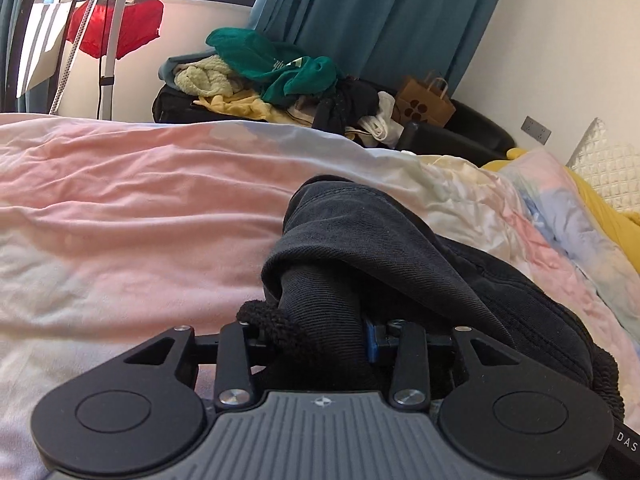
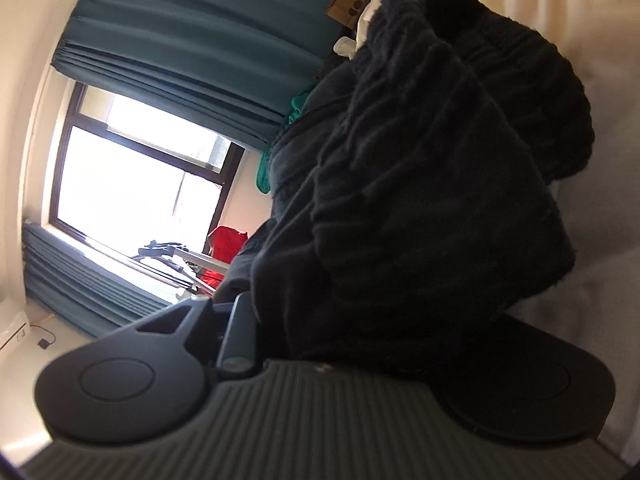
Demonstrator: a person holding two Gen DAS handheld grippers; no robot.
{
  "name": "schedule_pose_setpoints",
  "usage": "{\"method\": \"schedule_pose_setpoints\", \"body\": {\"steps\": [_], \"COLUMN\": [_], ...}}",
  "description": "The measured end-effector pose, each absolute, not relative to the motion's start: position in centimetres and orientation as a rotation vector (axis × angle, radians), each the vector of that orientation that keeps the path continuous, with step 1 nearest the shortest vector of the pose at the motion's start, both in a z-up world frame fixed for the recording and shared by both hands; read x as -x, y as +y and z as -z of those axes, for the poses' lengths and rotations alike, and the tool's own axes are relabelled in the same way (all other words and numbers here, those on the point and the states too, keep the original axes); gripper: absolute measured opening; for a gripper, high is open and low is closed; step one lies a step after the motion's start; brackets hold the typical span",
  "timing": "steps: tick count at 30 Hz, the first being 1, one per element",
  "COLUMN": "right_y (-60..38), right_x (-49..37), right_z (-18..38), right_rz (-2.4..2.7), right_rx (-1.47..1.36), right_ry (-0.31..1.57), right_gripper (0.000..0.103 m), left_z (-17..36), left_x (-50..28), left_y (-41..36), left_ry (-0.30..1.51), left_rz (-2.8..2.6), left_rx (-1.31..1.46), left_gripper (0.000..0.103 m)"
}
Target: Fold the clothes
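A black knitted garment (image 1: 380, 240) lies bunched on the pink and white bed cover (image 1: 120, 200). In the left wrist view a thick roll of it fills the gap of my left gripper (image 1: 320, 320) and touches the blue pad (image 1: 372, 340); a ribbed hem hides the fingertips. The right wrist view is rolled onto its side. There the same garment (image 2: 420, 160) drapes in heavy folds out of my right gripper (image 2: 340, 320) and covers its fingers. The pale bed cover (image 2: 580, 20) shows behind it.
Beyond the bed's far edge a pile of green, yellow and black clothes (image 1: 272, 76) sits on a dark case, with a brown paper bag (image 1: 424, 100) beside it. A red garment (image 1: 116, 28) hangs on a rack by the window. Pillows (image 1: 604, 164) lie at right.
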State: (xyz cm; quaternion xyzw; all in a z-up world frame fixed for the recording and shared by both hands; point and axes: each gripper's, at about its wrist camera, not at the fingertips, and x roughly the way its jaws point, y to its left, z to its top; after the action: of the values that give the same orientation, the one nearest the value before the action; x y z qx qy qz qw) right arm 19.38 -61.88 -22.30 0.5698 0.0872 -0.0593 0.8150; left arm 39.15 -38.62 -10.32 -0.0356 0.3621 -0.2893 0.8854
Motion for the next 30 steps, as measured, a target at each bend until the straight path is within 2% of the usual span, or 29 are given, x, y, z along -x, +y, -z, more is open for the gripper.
{"method": "schedule_pose_setpoints", "body": {"steps": [4,5,6,7,11,15,20,22,23,24,30], "right_y": [-62.0,-62.1,-62.1,-62.0,-60.7,-59.0,-56.4,-55.0,-54.3,-53.6,-48.7], "right_x": [-18.4,-18.2,-18.0,-17.7,-16.2,-13.6,-9.2,-7.6,-6.8,-6.0,-1.0], "right_z": [24.0,24.4,24.6,24.5,22.7,19.7,14.0,11.4,10.2,9.1,2.6], "right_rz": [0.125,0.125,0.126,0.132,0.187,0.255,0.300,0.300,0.298,0.301,0.350], "right_rx": [-1.320,-1.346,-1.378,-1.397,-1.350,-1.261,-1.092,-1.021,-0.986,-0.949,-0.726], "right_ry": [0.184,0.184,0.188,0.193,0.264,0.335,0.298,0.290,0.285,0.277,0.252], "right_gripper": [0.035,0.036,0.038,0.040,0.042,0.042,0.042,0.042,0.042,0.042,0.042], "left_z": [9.8,9.3,9.0,8.5,5.5,1.6,-3.7,-5.5,-6.3,-7.1,-10.9], "left_x": [-38.6,-38.3,-38.1,-37.5,-33.7,-29.0,-22.4,-19.6,-18.4,-17.1,-9.7], "left_y": [-37.2,-37.0,-36.9,-36.7,-34.8,-32.9,-30.0,-28.8,-28.4,-27.7,-23.7], "left_ry": [0.777,0.785,0.799,0.818,0.813,0.742,0.630,0.584,0.564,0.539,0.453], "left_rz": [0.621,0.622,0.629,0.647,0.688,0.750,0.767,0.764,0.752,0.740,0.749], "left_rx": [0.007,-0.015,-0.030,-0.045,-0.105,-0.127,-0.157,-0.165,-0.167,-0.160,-0.113], "left_gripper": [0.049,0.053,0.065,0.070,0.080,0.085,0.086,0.092,0.101,0.103,0.103]}}
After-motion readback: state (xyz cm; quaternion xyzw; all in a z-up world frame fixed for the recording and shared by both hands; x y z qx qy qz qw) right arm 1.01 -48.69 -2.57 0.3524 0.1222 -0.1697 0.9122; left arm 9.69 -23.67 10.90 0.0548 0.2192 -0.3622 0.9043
